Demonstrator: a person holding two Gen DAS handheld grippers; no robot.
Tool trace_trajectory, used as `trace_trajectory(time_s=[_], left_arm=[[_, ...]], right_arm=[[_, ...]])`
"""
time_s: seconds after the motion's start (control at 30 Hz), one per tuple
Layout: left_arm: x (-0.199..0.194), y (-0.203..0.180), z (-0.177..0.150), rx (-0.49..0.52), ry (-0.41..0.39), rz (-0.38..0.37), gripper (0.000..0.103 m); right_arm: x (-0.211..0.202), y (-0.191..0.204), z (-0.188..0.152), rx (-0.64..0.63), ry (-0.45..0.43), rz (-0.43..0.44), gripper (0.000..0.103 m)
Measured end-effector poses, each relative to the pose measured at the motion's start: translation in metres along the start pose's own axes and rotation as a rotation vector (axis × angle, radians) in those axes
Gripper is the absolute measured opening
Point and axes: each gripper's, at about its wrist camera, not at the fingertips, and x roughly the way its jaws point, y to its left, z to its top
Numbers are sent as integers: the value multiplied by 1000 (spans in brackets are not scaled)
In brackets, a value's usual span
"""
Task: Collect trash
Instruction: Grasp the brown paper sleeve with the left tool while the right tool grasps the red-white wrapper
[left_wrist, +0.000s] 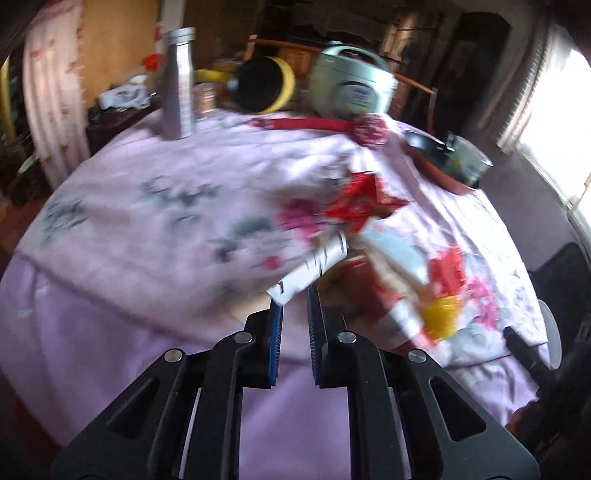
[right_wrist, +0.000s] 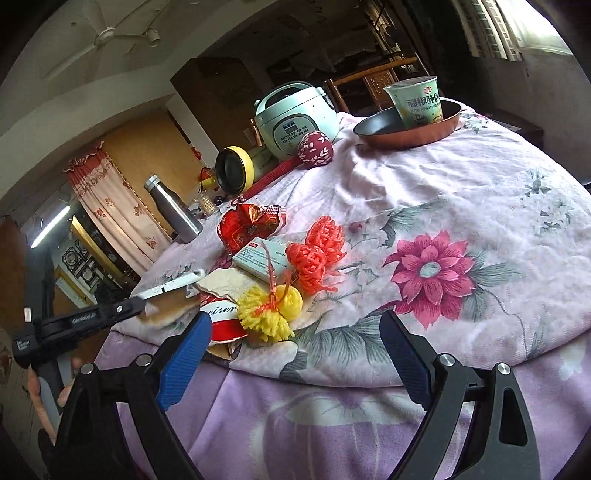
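A pile of trash lies on the flowered pink tablecloth (right_wrist: 461, 192): a red snack wrapper (right_wrist: 251, 229), a pale blue box (right_wrist: 258, 258), two orange foam nets (right_wrist: 317, 251), a yellow foam net (right_wrist: 269, 310), torn cardboard (right_wrist: 225, 282) and a red-and-white carton piece (right_wrist: 221, 317). My left gripper (left_wrist: 295, 306) is shut on a flat white strip (left_wrist: 317, 266), which sticks out from its tips toward the pile. The right wrist view shows that strip (right_wrist: 173, 284) at the pile's left. My right gripper (right_wrist: 295, 319) stands open just in front of the yellow net, touching nothing.
At the table's back stand a pale green rice cooker (right_wrist: 295, 118), a steel bottle (right_wrist: 173, 210), a yellow-rimmed pan (right_wrist: 234, 171), a dark red patterned ball (right_wrist: 316, 147) and a copper frying pan (right_wrist: 406, 129) holding a noodle cup (right_wrist: 415, 99). The cloth drops over the near table edge.
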Motion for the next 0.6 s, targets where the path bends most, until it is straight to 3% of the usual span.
trace_trajectory(time_s=[0.13,0.2,0.27,0.37,0.47,0.6], left_arm=[[0,36,-21,-72,44,-15,17],[1,42,-30,-77,54,-8,26],[1,46,-35,-70,50,9,50],[2,41,-33,-35,14,59,76],[11,25,-26,38,-8,107,84],[38,2,-14,142,9,145,87]], right_arm=[[0,3,0,-12,1,-16,91],[1,5,0,-22,1,-29,91],[1,7,0,-33,3,-41,91],[2,8,0,-41,7,-47,91],[3,7,0,-36,8,-46,91],[5,6,0,-29,19,-37,91]])
